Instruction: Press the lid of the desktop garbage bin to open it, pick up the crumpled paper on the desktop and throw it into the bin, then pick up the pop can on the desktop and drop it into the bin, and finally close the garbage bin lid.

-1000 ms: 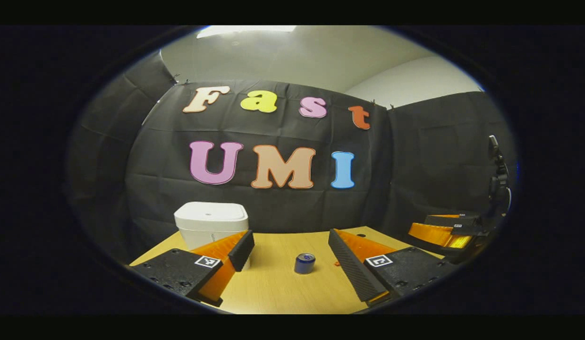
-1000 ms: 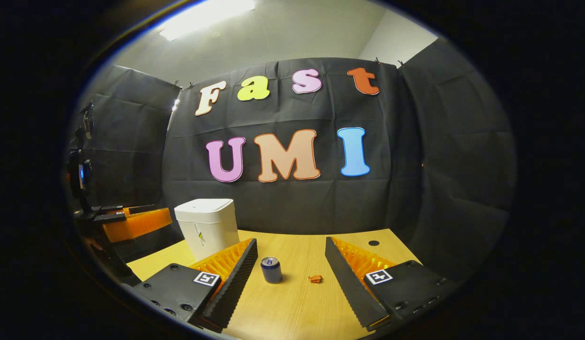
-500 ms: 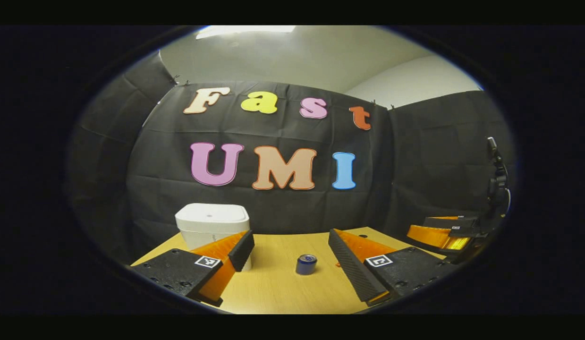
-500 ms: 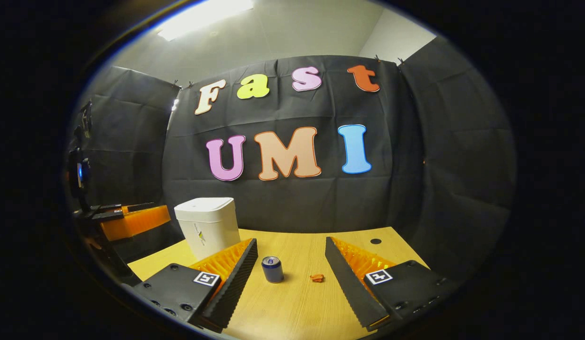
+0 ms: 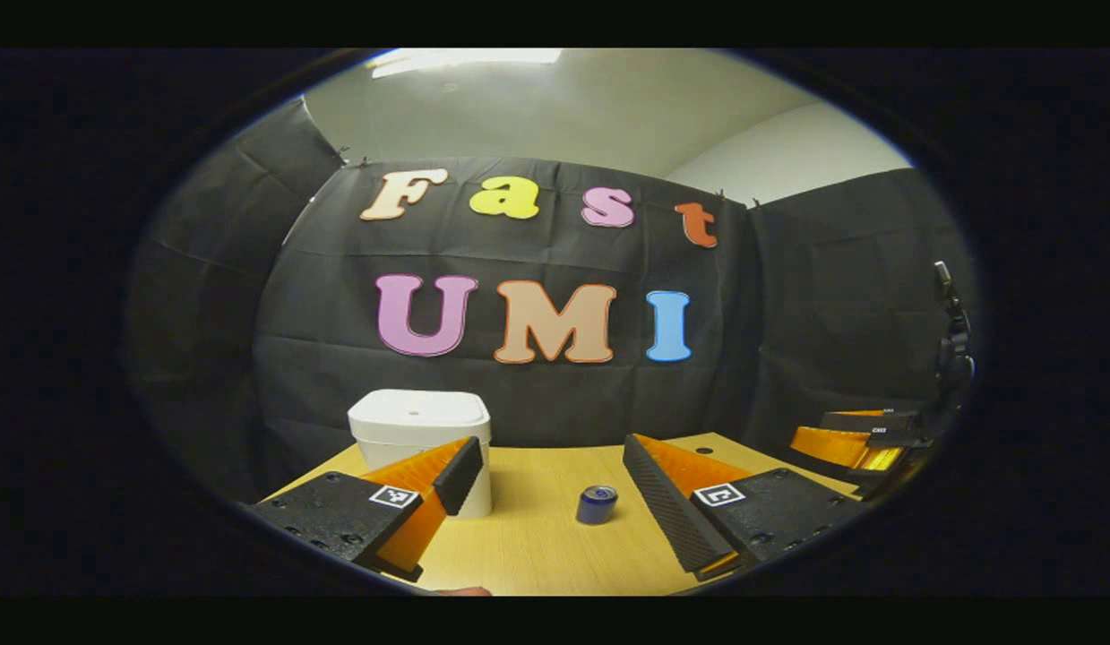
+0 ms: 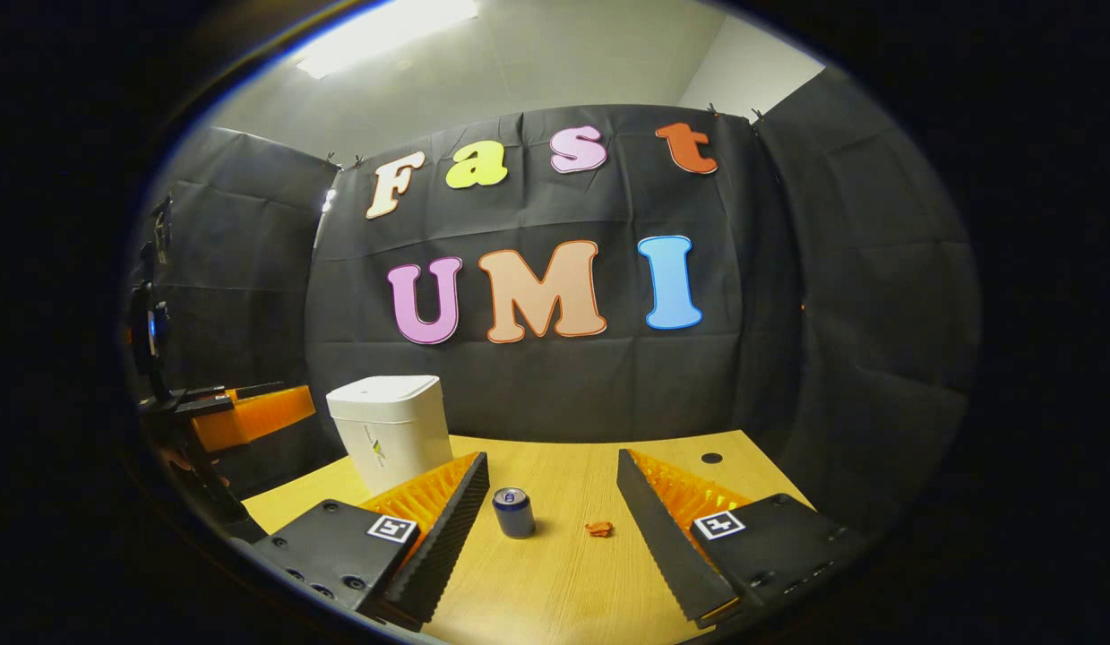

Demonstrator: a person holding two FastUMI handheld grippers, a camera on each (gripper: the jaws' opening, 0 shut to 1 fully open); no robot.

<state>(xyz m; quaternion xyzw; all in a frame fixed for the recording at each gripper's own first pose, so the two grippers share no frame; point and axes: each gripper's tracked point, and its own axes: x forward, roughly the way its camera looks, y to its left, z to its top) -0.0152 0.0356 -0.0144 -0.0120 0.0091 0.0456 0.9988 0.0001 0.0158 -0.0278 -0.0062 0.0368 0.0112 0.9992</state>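
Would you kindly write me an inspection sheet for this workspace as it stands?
Surface: wooden desktop with a round hole near the back.
Job's things: white garbage bin, lid shut; blue pop can upright; orange crumpled paper right of the can.
Clutter: nothing seen.
Grippers: left claw open, empty; right claw open, empty.
Cables: nothing seen.
Surroundings: black cloth walls, ceiling light.

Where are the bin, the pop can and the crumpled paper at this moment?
White garbage bin [image 6: 389,430]: right gripper view, on its front wall below the closed lid.
Blue pop can [image 6: 514,514]: right gripper view, on its side wall.
Orange crumpled paper [image 6: 598,528]: right gripper view, on the wad's middle.
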